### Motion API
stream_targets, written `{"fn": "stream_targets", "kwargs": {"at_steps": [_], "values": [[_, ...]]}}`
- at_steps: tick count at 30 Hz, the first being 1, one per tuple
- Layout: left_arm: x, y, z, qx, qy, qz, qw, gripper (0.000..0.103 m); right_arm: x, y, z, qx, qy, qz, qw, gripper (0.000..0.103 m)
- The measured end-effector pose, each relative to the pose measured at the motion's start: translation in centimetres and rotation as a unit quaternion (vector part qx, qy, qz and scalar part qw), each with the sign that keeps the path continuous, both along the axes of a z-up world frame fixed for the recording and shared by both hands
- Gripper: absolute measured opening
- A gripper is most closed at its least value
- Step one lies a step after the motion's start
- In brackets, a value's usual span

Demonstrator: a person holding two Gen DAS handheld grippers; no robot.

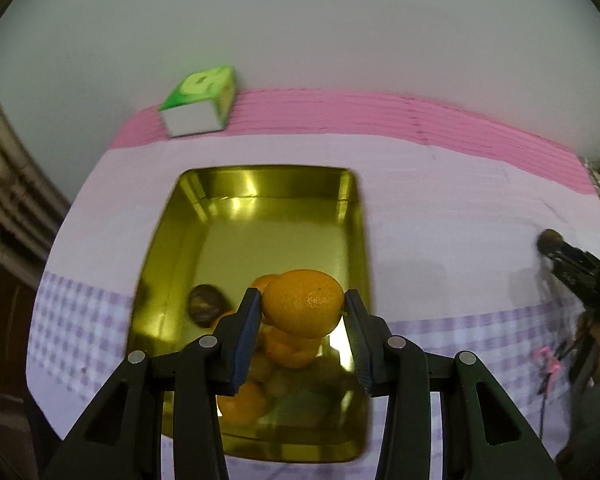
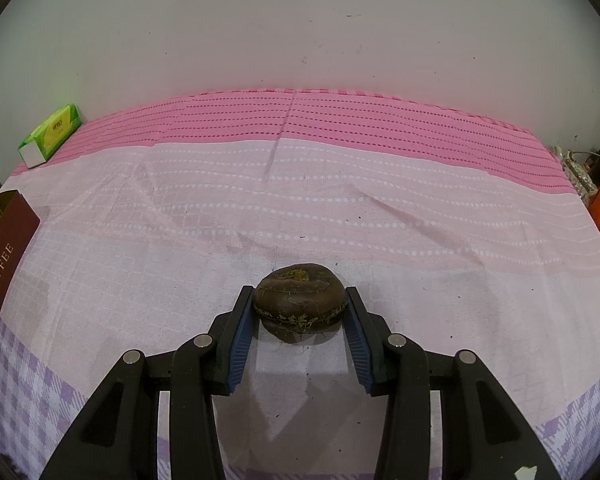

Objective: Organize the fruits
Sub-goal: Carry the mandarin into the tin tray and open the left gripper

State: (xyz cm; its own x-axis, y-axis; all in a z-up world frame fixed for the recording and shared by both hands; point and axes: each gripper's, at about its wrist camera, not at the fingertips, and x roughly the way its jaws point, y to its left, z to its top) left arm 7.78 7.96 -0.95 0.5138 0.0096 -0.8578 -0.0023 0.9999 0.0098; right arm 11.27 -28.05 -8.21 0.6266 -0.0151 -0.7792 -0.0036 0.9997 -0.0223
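Oranges (image 1: 302, 303) are hanging crosswise, one pinched in the left hand-held gripper (image 1: 303, 307) directly above the gold tin (image 1: 162, 248), while the right hand-held gripper (image 2: 299, 304) is clamping a brown fruit (image 2: 299, 302) resting on the desk (image 2: 340, 208).

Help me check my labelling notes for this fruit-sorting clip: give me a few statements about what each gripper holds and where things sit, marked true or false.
1. The left gripper is shut on an orange. True.
2. That orange is held over the gold tin, which already has fruit in it. True.
3. The right gripper is empty. False: it is shut on a dark brown fruit.
4. The brown fruit is inside the tin. False: it is at the tablecloth, out in the open.
5. A green box sits at the far left of the cloth, near the wall. True.
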Motion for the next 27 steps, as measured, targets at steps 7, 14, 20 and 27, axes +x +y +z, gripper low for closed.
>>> {"fn": "stream_targets", "kwargs": {"at_steps": [7, 14, 20, 27], "values": [[0.0, 3.0, -1.2, 0.008, 0.010, 0.033, 0.9994, 0.043, 0.0, 0.0, 0.0, -0.001, 0.000, 0.000, 1.000, 0.040], [0.3, 4.2, -2.4, 0.009, 0.021, 0.043, 0.9988, 0.043, 0.0, 0.1, 0.0, -0.001, 0.000, 0.000, 1.000, 0.040], [0.5, 4.8, -2.9, 0.010, 0.022, 0.046, 0.9986, 0.043, 0.0, 0.0, 0.0, -0.004, -0.001, 0.000, 1.000, 0.040], [0.9, 5.2, -3.1, 0.018, 0.025, 0.050, 0.9983, 0.043, 0.0, 0.0, 0.0, -0.007, -0.001, 0.001, 1.000, 0.040]]}}
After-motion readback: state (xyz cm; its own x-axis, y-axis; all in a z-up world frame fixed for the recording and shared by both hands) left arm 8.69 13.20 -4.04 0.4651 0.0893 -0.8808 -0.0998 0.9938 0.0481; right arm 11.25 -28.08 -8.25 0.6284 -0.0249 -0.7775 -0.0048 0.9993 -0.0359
